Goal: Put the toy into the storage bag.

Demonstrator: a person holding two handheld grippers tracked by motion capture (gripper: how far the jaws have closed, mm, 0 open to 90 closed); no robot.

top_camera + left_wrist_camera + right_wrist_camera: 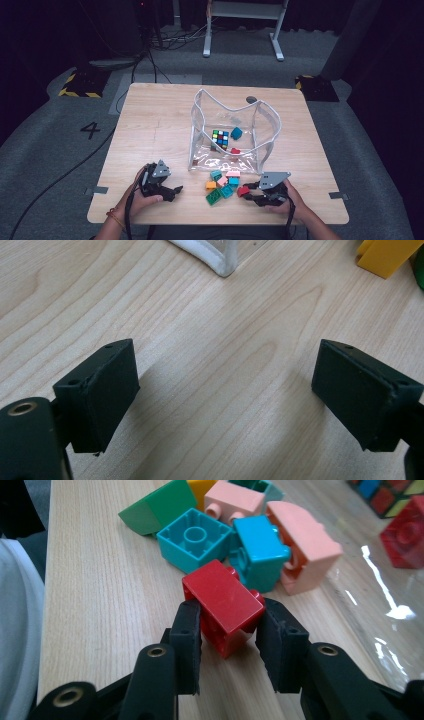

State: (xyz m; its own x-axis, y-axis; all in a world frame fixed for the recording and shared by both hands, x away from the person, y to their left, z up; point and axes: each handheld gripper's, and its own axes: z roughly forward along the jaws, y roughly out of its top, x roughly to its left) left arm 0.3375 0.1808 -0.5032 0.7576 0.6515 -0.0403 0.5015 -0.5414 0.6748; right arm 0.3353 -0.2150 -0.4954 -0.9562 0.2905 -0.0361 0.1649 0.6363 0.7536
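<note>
Right gripper (227,630) is closing on the red block (225,605), pads pressing its two side faces at the near edge of the block pile. In the high view the right gripper (250,192) is sitting at the front right of the tabletop (150,115), with the red block (243,190) just right of the green block (215,196) and in front of the clear bag (270,125).

The block is resting on the tabletop, tilted a bit. Its long axis is running away from the gripper toward the teal blocks (192,537), and its studs are pointing sideways toward the blue block (260,550), not up. The far end is touching or nearly touching that blue one; can't tell which.

Step in hand looks like picking the red block to drop it in the bag, where a puzzle cube (220,138) and a few blocks are already lying. To do it well: keep the squeeze square across the short width, lift straight up first so the neighbours aren't dragged, then carry it over the bag rim. The grip is sitting on the near half, so the far end may be sagging; go slow.

Left gripper (172,190) is idling at front left, jaws standing wide over bare wood, nothing between them, the bag's white corner (220,262) just ahead.
</note>
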